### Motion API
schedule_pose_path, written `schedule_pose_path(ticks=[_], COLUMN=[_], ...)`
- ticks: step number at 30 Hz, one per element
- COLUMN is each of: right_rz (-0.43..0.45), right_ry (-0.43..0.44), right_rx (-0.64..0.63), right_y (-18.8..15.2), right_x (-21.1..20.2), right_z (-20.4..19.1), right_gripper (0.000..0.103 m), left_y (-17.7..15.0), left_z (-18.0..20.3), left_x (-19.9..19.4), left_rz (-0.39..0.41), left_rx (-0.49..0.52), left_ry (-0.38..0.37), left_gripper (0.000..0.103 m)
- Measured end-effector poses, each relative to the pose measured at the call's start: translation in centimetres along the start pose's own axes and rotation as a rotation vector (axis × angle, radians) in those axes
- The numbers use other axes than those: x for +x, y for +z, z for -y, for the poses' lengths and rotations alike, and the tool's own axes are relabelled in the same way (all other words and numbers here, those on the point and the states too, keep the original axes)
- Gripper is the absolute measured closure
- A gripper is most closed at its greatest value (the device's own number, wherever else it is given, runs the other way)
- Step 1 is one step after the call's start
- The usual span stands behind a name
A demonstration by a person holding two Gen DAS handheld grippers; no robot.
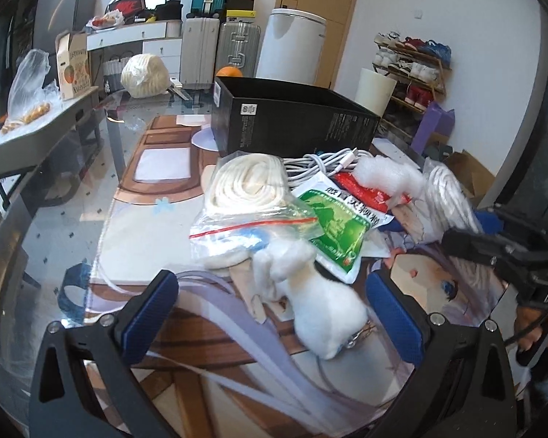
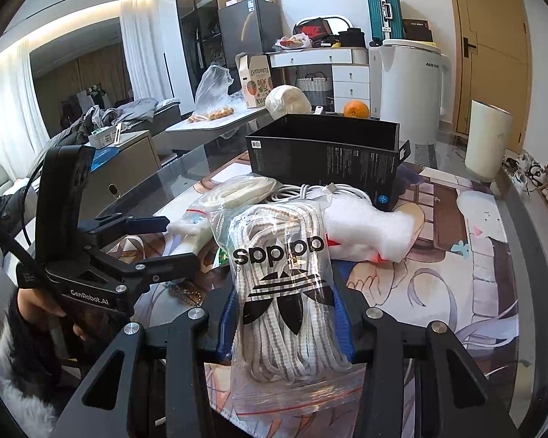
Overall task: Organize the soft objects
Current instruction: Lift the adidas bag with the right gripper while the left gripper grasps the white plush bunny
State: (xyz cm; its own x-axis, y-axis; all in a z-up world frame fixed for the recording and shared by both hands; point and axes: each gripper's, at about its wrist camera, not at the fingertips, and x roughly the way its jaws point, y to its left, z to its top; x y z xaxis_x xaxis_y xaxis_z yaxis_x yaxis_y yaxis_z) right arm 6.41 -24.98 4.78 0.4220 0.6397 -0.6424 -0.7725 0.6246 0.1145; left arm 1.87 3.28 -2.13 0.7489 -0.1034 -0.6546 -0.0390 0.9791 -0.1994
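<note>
Right wrist: laces bag (image 2: 285, 292) btwn fingers.

A white appliance (image 2: 409, 84) stands by the wooden door (image 2: 493, 54), 2 grey suitcases (image 1: 219, 54) beside it (a teal one on top); shoes fill a rack (image 1: 413, 65).

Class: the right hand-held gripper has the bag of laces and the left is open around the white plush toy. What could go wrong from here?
1. The adidas bag of laces is slick plastic; it may slip from the right hand-held gripper.
2. The left hand-held gripper could snag the zip bag of rope lying against the white plush toy.
</note>
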Motion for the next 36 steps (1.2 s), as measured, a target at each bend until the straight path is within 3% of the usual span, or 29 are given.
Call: schedule_pose_path(ticks=[5,7,11,15,19,36], right_rz=[-0.002,0.001,-0.001,-0.001,-0.001,0.007], right_ry=[0.000,-0.002,-0.001,0.001,0.002,0.007], right_rx=[-0.002,-0.005,-0.007,-0.012,-0.015,-0.018], right_y=[0.0,0.0,0.0,0.0,0.0,-0.1], right_x=[0.0,0.0,0.1,0.1,0.0,-0.1], right_z=[-0.1,-0.1,-0.1,-0.2,-0.3,-0.6], right_gripper=[0.059,0.059,0.059,0.059,0.059,0.059], left_y=[0.5,0.5,0.2,0.0,-0.3,-0.5], left_z=[0.2,0.2,0.2,0.3,0.6,0.6], left_x=[0.8,1.2,1.1,0.8,0.5,-1.2], left_rz=[-0.007,-0.013,-0.014,-0.011,-0.001,0.032], left_rx=[-0.030,-0.027,-0.009,0.014,0.046,0.073], left_ry=[0.044,0.099,0.113,0.111,0.102,0.042], left_gripper=[0.001,0.002,0.006,0.024,0.055,0.071])
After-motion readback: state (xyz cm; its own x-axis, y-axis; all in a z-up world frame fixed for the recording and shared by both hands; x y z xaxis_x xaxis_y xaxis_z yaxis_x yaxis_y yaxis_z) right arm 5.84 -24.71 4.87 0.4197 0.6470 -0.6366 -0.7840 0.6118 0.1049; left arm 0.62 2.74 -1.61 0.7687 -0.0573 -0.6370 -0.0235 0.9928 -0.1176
